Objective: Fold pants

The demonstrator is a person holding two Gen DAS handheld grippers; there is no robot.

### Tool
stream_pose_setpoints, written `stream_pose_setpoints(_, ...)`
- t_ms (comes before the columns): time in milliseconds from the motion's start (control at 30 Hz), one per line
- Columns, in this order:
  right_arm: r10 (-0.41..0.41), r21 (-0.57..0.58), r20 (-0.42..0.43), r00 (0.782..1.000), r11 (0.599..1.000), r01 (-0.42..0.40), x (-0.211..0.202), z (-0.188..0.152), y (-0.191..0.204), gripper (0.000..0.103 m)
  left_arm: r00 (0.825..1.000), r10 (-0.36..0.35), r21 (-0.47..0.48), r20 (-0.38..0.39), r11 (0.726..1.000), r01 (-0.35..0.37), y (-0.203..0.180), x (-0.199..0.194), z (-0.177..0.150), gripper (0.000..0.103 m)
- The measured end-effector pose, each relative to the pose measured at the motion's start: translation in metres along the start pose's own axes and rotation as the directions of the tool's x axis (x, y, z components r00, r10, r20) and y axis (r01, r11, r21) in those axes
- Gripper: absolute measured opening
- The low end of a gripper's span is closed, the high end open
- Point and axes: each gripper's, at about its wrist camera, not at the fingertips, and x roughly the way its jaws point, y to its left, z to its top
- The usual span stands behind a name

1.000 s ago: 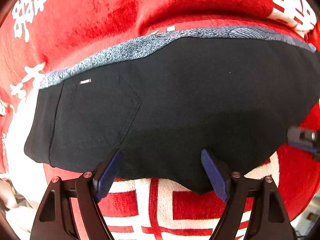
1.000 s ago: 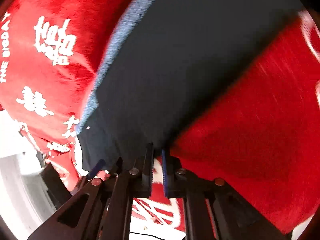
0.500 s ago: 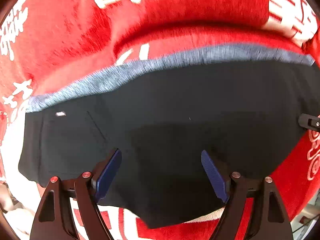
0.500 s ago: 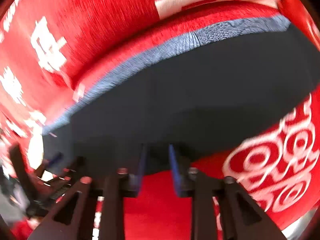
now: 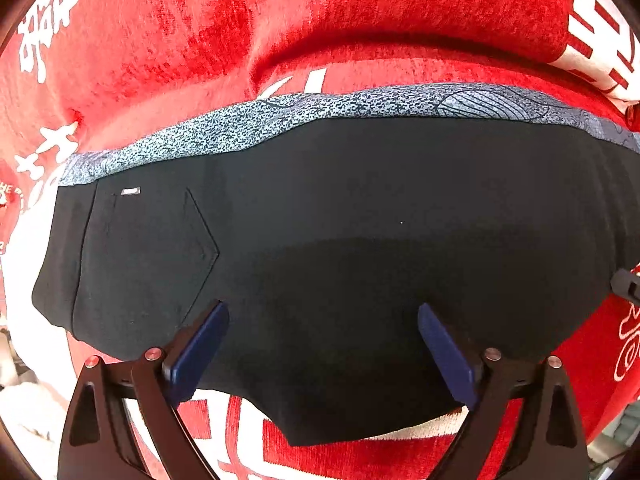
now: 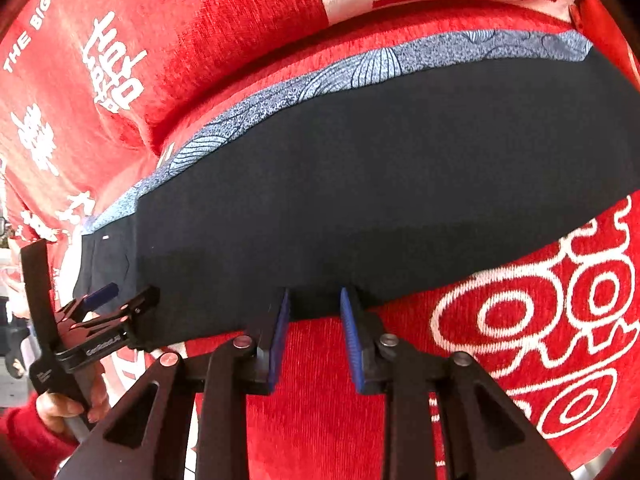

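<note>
The black pants (image 5: 340, 216) lie folded flat on a red cloth, with a grey-blue patterned band (image 5: 320, 116) along the far edge and a back pocket (image 5: 148, 252) at the left. My left gripper (image 5: 322, 344) is open, its blue pads wide apart above the pants' near edge. In the right wrist view the pants (image 6: 380, 176) stretch across the middle. My right gripper (image 6: 314, 328) is open a little at their near edge, holding nothing. The left gripper (image 6: 108, 300) shows at the far left of that view.
A red plush cloth (image 5: 360, 20) with white characters and patterns covers the whole surface, also in the right wrist view (image 6: 540, 320). A person's hand in a red sleeve (image 6: 52, 408) holds the left gripper.
My right gripper has opened and let go of the pants' edge, which now lie flat. The left gripper stayed open and shifted slightly over the pants.
</note>
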Motion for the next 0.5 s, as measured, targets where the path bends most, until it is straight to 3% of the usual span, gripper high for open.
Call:
stream_pose_setpoints(67,0.010,0.021,-0.023,1.000,1.000,-0.010,-0.005,-0.003,-0.009,0.033,1.000,-0.006,-0.017,-0.007,1.000,0.006,0.002,0.002,0.000,0.097)
stream_pose_setpoints(133,-0.026,0.044,-0.048,0.998,0.999,0.029,-0.011,-0.009,-0.017,0.056,1.000,-0.003,-0.035,-0.014,0.999,0.003,0.007,0.008,0.002,0.099)
stream_pose_setpoints(300,-0.023,0.085,-0.022,0.999,0.996,0.025,-0.031,-0.023,-0.038,0.060,1.000,0.011,-0.060,-0.028,0.998,-0.013,0.010,0.013,0.005,0.101)
stream_pose_setpoints(433,-0.041,0.117,-0.037,0.998,0.992,0.045,-0.037,-0.032,-0.059,0.071,0.999,0.039,-0.067,-0.036,0.997,-0.041,0.007,0.014,0.007,0.101)
stream_pose_setpoints(500,-0.023,0.137,-0.045,0.999,0.990,0.029,-0.037,-0.034,-0.067,0.072,0.997,0.057,-0.069,-0.046,0.996,-0.060,0.004,0.015,0.010,0.101)
